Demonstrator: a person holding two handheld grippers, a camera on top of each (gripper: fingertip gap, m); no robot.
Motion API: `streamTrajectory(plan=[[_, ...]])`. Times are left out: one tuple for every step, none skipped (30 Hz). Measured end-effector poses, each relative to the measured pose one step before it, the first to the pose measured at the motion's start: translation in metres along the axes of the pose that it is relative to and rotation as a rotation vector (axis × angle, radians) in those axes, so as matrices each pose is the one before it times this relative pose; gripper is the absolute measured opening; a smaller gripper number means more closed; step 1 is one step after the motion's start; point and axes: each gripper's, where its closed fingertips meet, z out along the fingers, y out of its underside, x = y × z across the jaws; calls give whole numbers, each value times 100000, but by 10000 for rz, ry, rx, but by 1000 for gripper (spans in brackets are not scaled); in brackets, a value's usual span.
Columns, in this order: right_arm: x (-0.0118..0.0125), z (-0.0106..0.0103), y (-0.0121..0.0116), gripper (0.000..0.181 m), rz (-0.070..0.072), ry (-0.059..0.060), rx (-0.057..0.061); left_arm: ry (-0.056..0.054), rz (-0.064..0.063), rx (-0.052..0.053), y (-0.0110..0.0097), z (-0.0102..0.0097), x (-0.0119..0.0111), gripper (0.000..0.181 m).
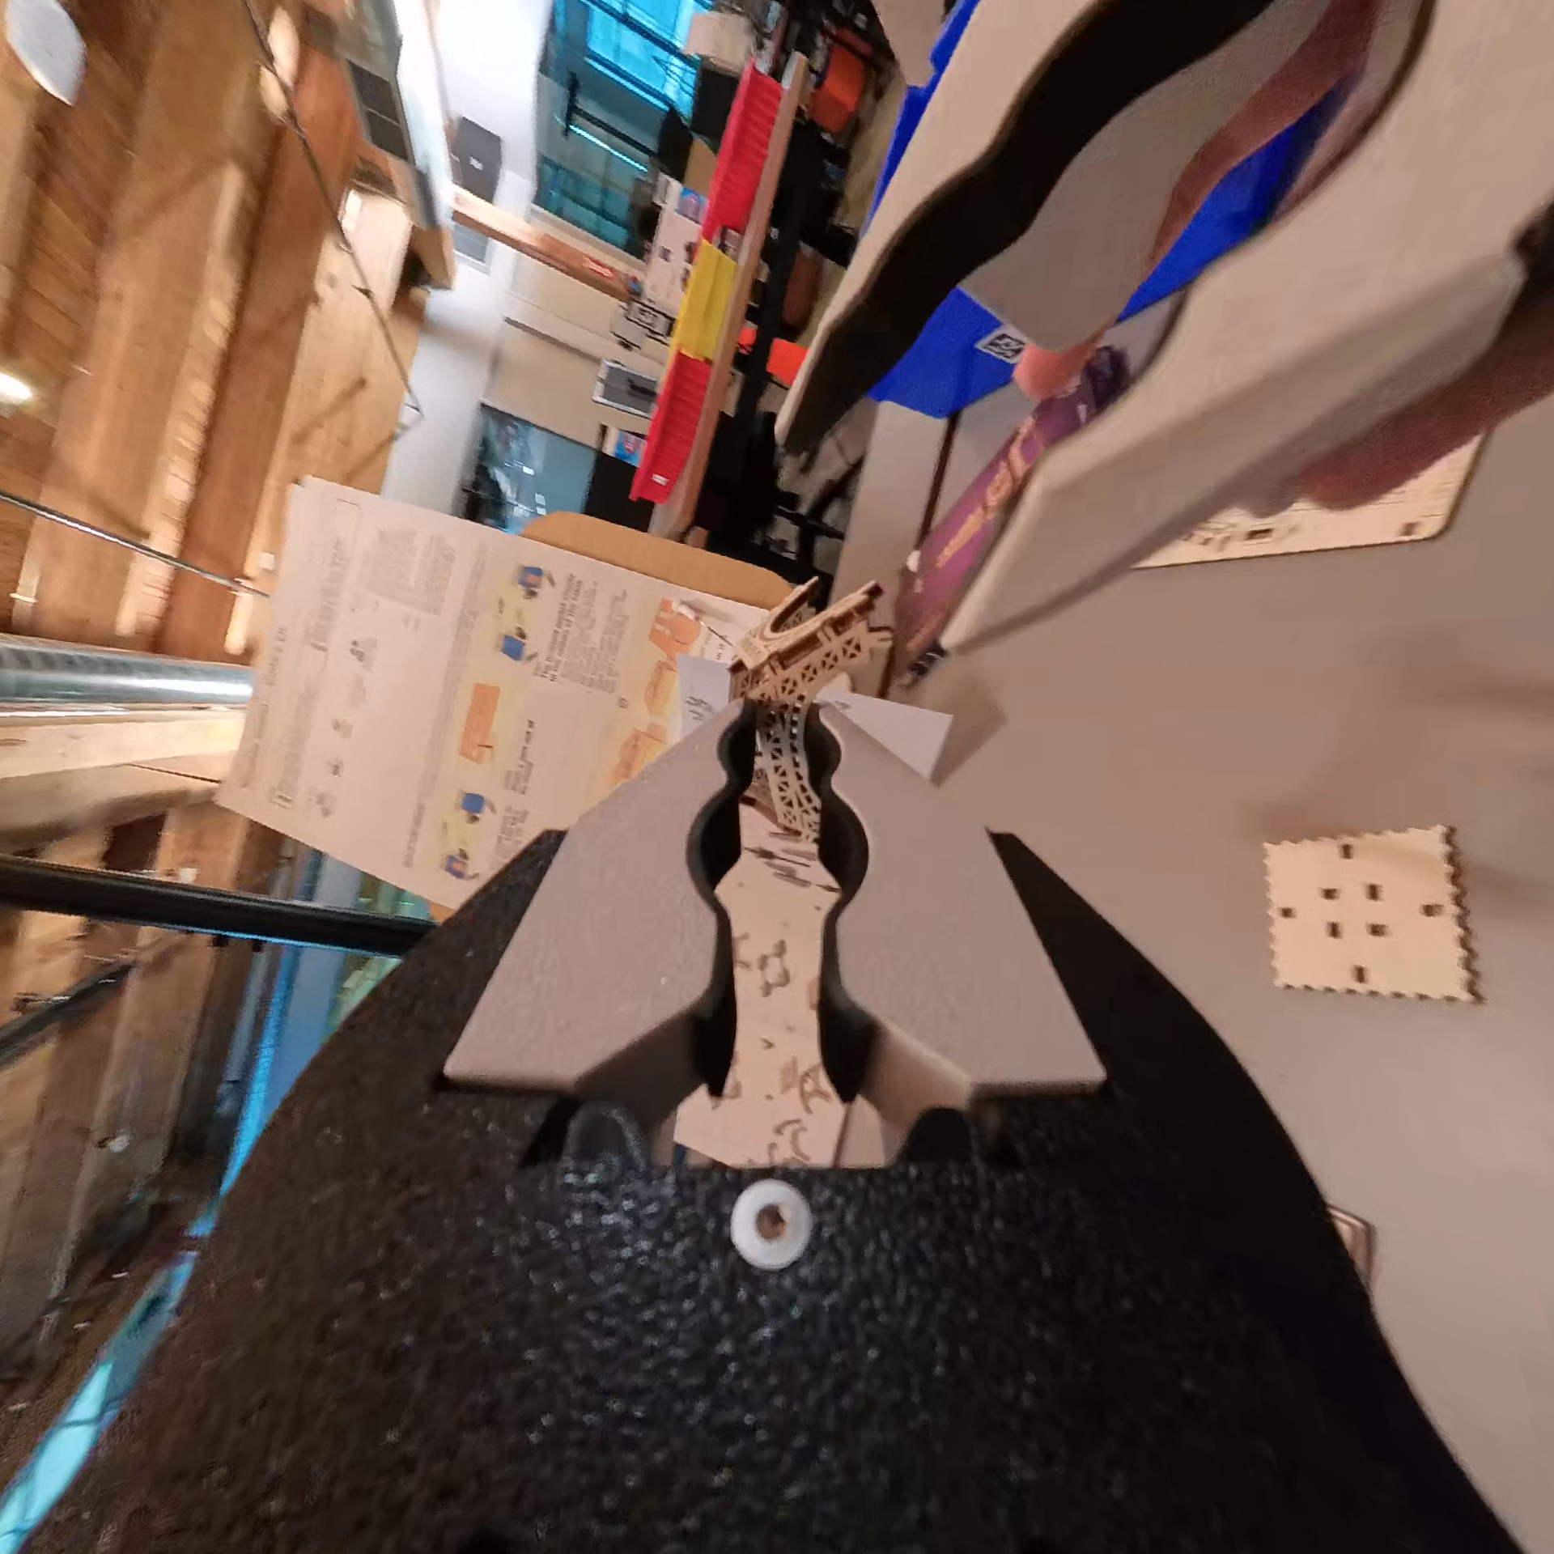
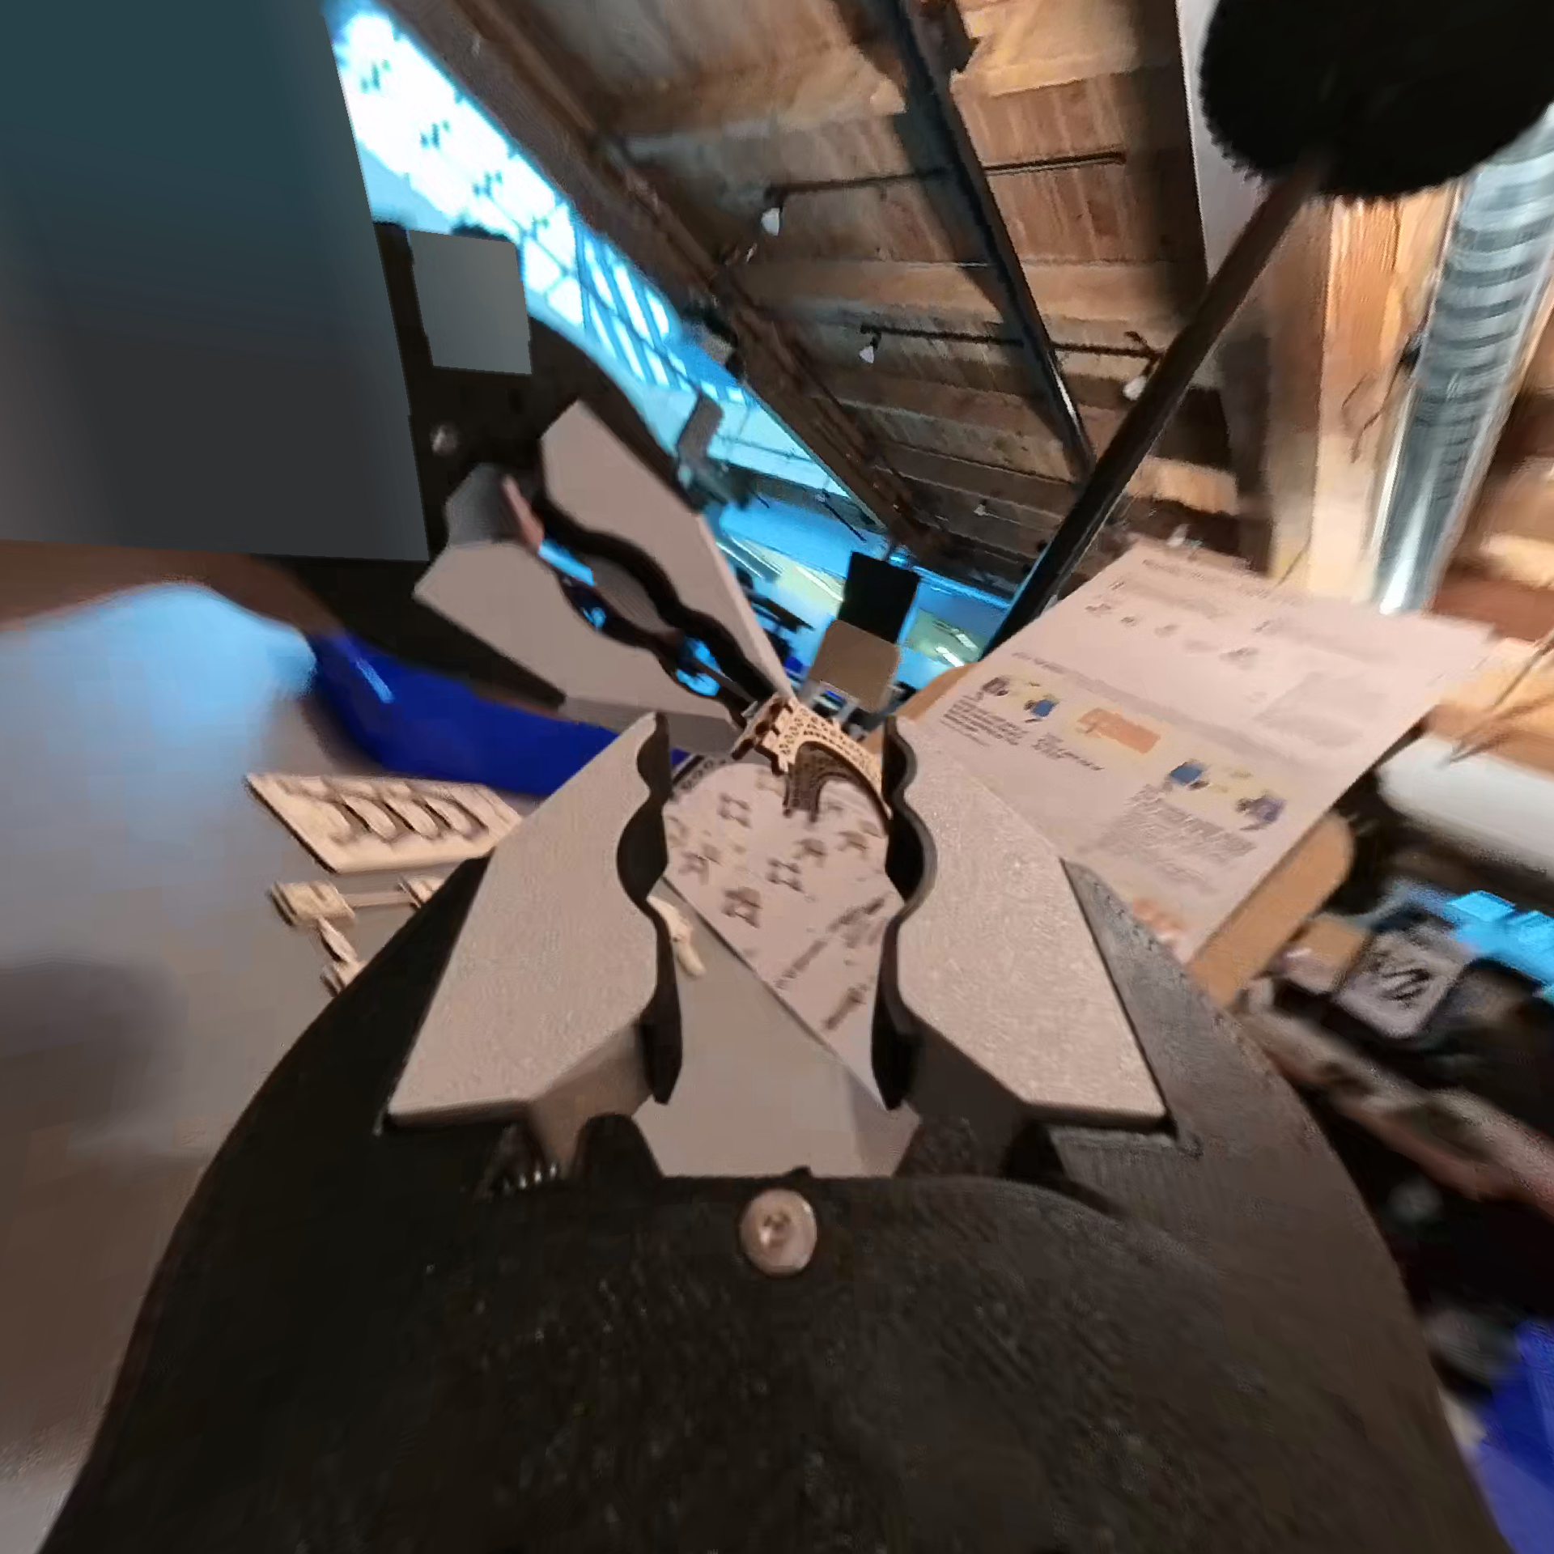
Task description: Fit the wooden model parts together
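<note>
In the left wrist view, we are looking along our left gripper point(image 1: 784, 715), whose grey fingers point(image 1: 622, 908) are pinching a lattice-cut wooden model piece point(image 1: 803, 664) at their tips. The piece is curving up out of the tips like a tower leg, with a small cluster of joined parts at its top. It is being held up off the grey table point(image 1: 1177, 799). The other gripper point(image 1: 1118, 277) is filling the upper right, large and blurred, its fingers spread apart with nothing visible between them. A square wooden plate point(image 1: 1371, 912) with toothed edges and small slots is lying flat on the table to the right. A wooden sheet point(image 1: 1312, 513) of cut-out parts is lying farther back, partly hidden by the right gripper. A printed instruction sheet point(image 1: 446, 698) is standing propped behind the model piece, and a blue bin point(image 1: 942, 370) is sitting behind the right gripper.

In the right wrist view, we are seeing the right gripper point(image 2: 774, 740) with its fingers point(image 2: 538, 950) standing apart. The wooden model piece point(image 2: 811, 744) is sitting just beyond them, clamped in the closed tips of the left gripper point(image 2: 769, 698), which is reaching in from the upper left. Whether the right finger is touching the piece we cannot tell. A second printed sheet point(image 2: 782, 883) is showing between the right fingers, and the wooden parts sheet point(image 2: 387, 816) is lying on the table at left.
</note>
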Motion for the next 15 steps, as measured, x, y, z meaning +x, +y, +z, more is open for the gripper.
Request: streamTrajectory(plan=[[501, -64, -128, 51, 929, -2, 148, -303, 259, 82, -92, 26, -283, 8], [403, -43, 52, 52, 738, -4, 16, -297, 296, 110, -151, 12, -207, 8], [241, 11, 171, 52, 541, -29, -77, -290, 241, 116, -171, 11, -181, 8], [74, 64, 245, 50, 362, -37, -116, -178, 173, 118, -213, 13, -23, 8], [-10, 91, 176, 49, 276, -5, -69, -129, 89, 140, -253, 11, 31, 8], [-85, 117, 131, 49, 264, -21, -63, -135, 38, 148, -277, -29, -13, 8], [-204, 118, 104, 47, 256, -98, -65, -74, 45, 124, -232, -26, 30, 8], [-59, 85, 120, 45, 223, -15, -83, -72, 23, 76, -159, -30, -28, 8], [79, 22, 43, 44, 163, 70, -25, -97, 25, 57, -119, -41, -69, 8], [21, -25, -69, 41, 53, 32, 32, -60, 72, 74, -141, -38, -20, 8], [-6, -75, -180, 35, -47, 20, 83, -47, 75, 10, -40, -8, -8, 8], [88, -85, -207, 28, -74, 89, 82, -50, 76, -77, 74, 29, -7, 8], [109, -48, -110, 25, -43, 78, 35, -81, 94, 1, -25, -3, -38, 8], [-49, 31, 60, 26, -2, -25, -51, -74, 71, 83, -152, -36, -24, 8], [-107, 50, 91, 25, 27, -45, -61, -52, 13, 14, -66, -27, -31, 8]])
